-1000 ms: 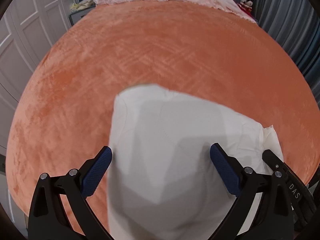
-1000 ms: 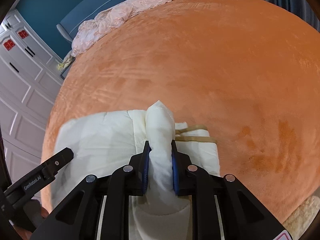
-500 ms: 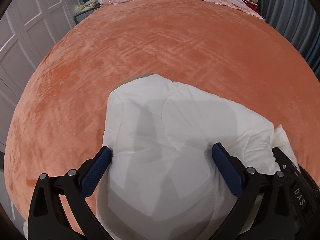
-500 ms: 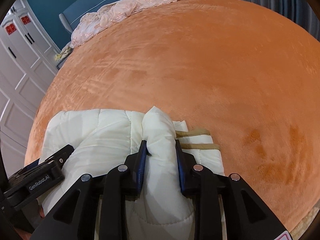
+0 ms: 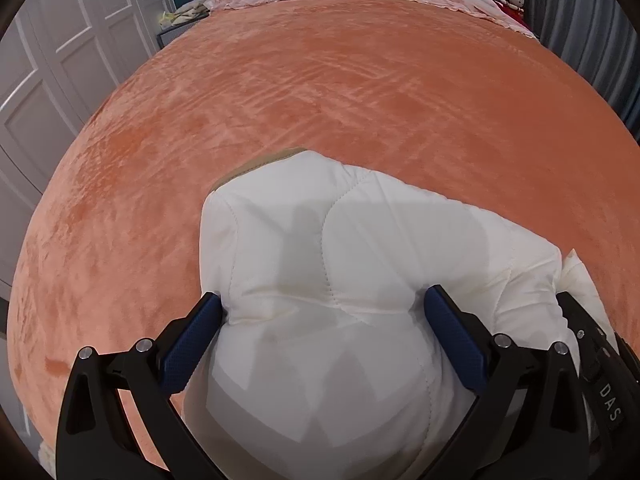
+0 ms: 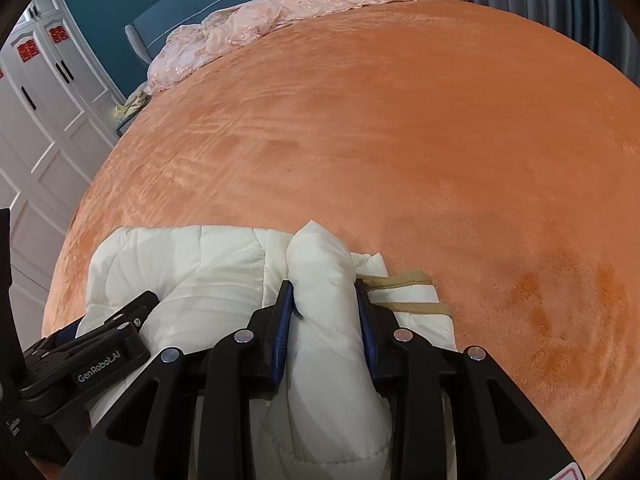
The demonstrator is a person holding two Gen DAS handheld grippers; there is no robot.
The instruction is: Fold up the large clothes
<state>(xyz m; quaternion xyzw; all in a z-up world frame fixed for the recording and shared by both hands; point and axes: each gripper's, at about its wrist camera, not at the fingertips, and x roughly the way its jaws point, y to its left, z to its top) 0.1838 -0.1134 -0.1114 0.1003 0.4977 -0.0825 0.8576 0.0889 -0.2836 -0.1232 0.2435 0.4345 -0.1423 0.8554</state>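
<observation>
A white quilted garment (image 5: 320, 260) lies folded in a thick bundle on the orange bed cover (image 5: 360, 100), near its front edge. My left gripper (image 5: 322, 300) spans the bundle widely, and both blue pads dent its sides. In the right wrist view the same garment (image 6: 180, 264) shows tan trim (image 6: 404, 280) at its right end. My right gripper (image 6: 322, 292) has a puffy upright fold between its pads. Its jaws are opening, and the fold still fills the gap and touches both pads. The left gripper's finger (image 6: 132, 316) presses into the garment at the left.
Orange bed cover (image 6: 400, 140) stretches far ahead and to the right. Pink lace bedding (image 6: 260, 20) is heaped at the far end by a blue headboard (image 6: 200, 0). White wardrobe doors (image 5: 60, 60) stand to the left, grey curtains (image 5: 592, 20) to the right.
Both grippers sank and the garment came down onto the bed cover. The right jaws spread wider around the fold. The left jaws kept their width.
</observation>
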